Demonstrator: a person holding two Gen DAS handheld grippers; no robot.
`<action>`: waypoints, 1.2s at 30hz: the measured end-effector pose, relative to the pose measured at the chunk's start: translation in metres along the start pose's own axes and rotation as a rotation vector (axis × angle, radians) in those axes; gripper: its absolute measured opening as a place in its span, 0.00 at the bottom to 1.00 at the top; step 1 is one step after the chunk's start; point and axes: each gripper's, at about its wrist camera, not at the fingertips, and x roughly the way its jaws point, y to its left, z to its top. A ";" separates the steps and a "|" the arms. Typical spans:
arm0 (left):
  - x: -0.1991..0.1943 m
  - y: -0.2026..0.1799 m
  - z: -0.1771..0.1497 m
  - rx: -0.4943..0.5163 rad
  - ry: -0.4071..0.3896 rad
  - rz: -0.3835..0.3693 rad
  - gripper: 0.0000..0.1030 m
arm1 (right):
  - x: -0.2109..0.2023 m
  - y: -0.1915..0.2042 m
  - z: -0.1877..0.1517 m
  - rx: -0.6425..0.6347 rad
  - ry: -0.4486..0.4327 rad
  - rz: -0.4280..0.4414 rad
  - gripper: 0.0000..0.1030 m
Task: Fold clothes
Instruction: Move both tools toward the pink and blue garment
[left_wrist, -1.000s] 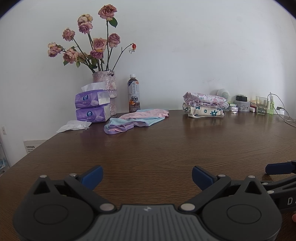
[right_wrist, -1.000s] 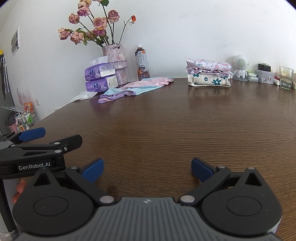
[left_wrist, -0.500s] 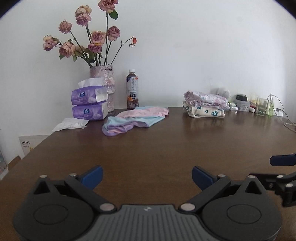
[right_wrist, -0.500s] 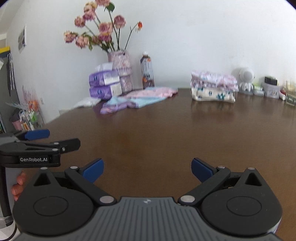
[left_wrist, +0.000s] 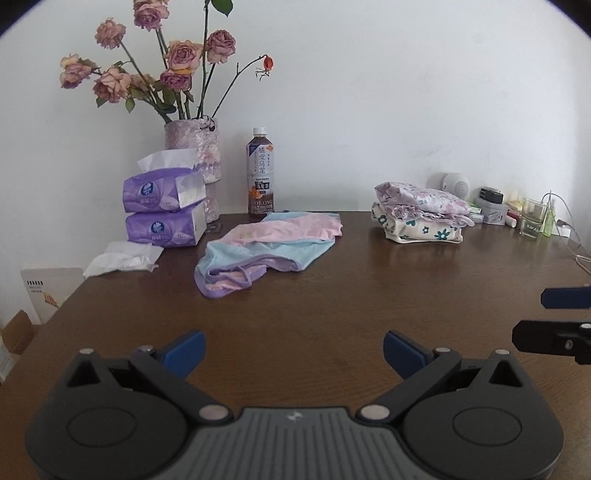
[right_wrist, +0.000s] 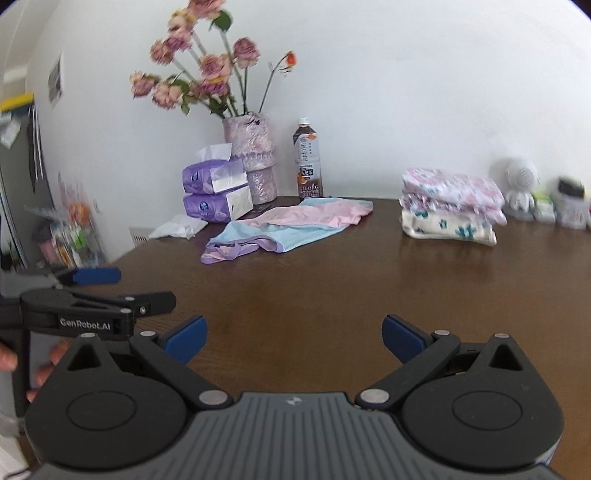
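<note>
Left wrist view. Left gripper (left_wrist: 293, 350) spread wide, nothing between the pads, hovering over bare desk (left_wrist: 332, 295). Part of the right gripper (left_wrist: 561, 317) shows at the right edge; its spread cannot be judged from here. Garment (left_wrist: 266, 251), pink over pale blue with lilac trim, lies loose and unfolded at the far left of the desk, just in front of the bottle (left_wrist: 261, 173) and beside the tissue packs (left_wrist: 164, 206). Folded pile (left_wrist: 421, 212) sits well apart to the right. Judgement: thin knit, very light, limp, will drape and bunch; no stiffness to push against. Best hold likely the banded hem or a corner, one gripper at each end, pinching a single layer so it lifts flat. The thin lilac strap loop near the front could snag a finger.

Right wrist view. Right gripper (right_wrist: 293, 338) likewise spread and empty over the desk. Left gripper (right_wrist: 99, 291) seen side-on at the left, held by a hand (right_wrist: 48, 365). Garment (right_wrist: 288, 229) well ahead, nothing touching it.

Writing: "GenRobot.AI" on the left gripper's side in the right view. Bottle label carries Chinese characters and "OOLONG". Tissue pack print too small to read.
</note>
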 end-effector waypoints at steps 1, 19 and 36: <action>0.005 0.002 0.003 0.002 -0.001 0.001 1.00 | 0.006 0.002 0.005 -0.022 0.005 -0.007 1.00; 0.127 0.095 0.055 -0.126 0.100 0.101 0.95 | 0.157 0.014 0.105 -0.177 0.090 -0.051 1.00; 0.240 0.125 0.071 -0.157 0.191 0.078 0.49 | 0.309 0.035 0.104 -0.290 0.266 -0.036 0.42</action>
